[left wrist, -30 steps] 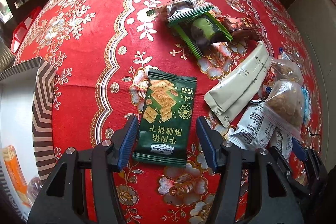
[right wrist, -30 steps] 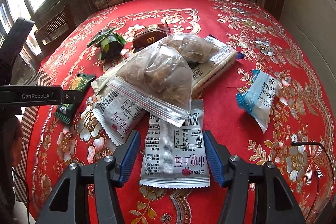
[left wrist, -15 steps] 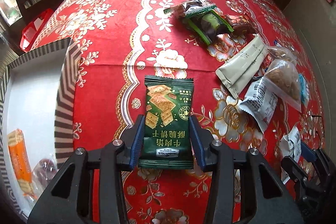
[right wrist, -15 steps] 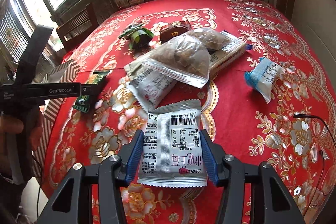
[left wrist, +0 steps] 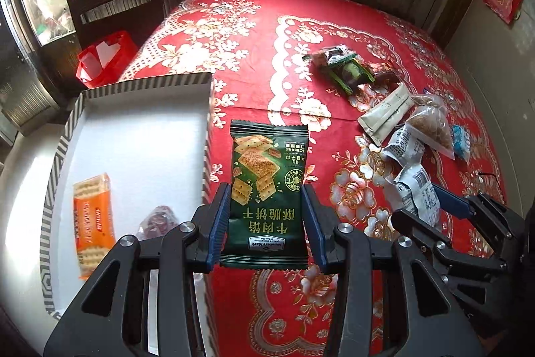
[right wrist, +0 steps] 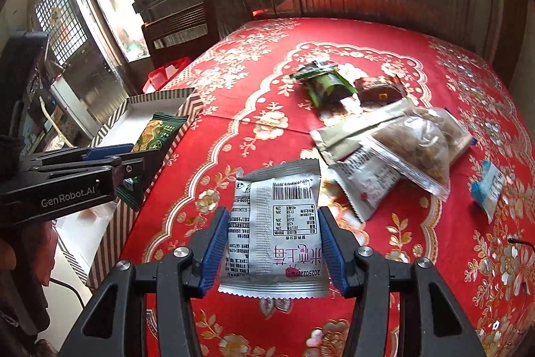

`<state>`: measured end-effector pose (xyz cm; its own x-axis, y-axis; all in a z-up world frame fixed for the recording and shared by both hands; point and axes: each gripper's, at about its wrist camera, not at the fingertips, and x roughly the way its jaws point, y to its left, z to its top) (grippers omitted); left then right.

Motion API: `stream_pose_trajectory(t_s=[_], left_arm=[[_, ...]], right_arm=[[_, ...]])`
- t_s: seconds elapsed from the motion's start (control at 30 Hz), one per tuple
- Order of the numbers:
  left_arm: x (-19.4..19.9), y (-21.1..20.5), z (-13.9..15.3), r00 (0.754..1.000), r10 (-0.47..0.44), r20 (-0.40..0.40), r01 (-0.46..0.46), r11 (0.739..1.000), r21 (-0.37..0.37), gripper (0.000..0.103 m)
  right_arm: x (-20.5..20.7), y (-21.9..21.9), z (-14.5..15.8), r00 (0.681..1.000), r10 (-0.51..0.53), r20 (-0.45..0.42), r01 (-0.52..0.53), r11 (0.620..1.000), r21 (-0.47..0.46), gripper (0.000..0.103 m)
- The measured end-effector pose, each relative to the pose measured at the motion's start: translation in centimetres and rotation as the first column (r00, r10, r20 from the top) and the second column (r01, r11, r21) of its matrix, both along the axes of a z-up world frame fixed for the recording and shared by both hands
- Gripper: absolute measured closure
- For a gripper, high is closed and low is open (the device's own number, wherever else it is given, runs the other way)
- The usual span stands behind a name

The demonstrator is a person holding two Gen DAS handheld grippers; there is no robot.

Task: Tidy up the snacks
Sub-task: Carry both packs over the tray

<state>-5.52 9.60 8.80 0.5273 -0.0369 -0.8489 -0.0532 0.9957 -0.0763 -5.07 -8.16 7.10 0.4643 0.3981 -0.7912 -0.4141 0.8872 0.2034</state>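
Green and glossy, the cracker packet [left wrist: 269, 189] that lay flat on the red floral tablecloth [left wrist: 301, 22] a second ago now hangs clear of it, pinched by its two long edges between the blue pads of the left gripper [left wrist: 266, 223], which stood wide around it then and has since clamped down. It has been carried left, so that it sits just beside the near right wall of the striped box [left wrist: 140, 82], whose white floor has come far more into sight. Inside that box lie an orange biscuit pack [left wrist: 92, 223] and a small dark red wrapped sweet [left wrist: 158, 221]. On the right, the white strawberry packet [right wrist: 274, 233] has likewise come up off the cloth; the right gripper [right wrist: 272, 248] is clenched on its sides, about as wide as before. Behind it on the table remain another white packet [right wrist: 364, 179], a clear bag of brown snacks [right wrist: 414, 149], a beige stick pack [right wrist: 361, 126], a green wrapped sweet [right wrist: 326, 86], a brown one [right wrist: 378, 91] and, far right, a blue and white packet [right wrist: 490, 186]. Beyond the table's far left edge a red bag [left wrist: 107, 59] stands by a dark wooden chair [right wrist: 180, 25].
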Motion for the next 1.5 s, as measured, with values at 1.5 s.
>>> stream_pose_trajectory(t_s=[1.5], left_arm=[[-3.3, 16.5, -4.0, 0.949, 0.313, -0.042, -0.310, 0.948, 0.066, 0.062]], right_arm=[[3.1, 22.7, -2.1, 0.914, 0.402, -0.044, -0.405, 0.909, -0.096, 0.051]])
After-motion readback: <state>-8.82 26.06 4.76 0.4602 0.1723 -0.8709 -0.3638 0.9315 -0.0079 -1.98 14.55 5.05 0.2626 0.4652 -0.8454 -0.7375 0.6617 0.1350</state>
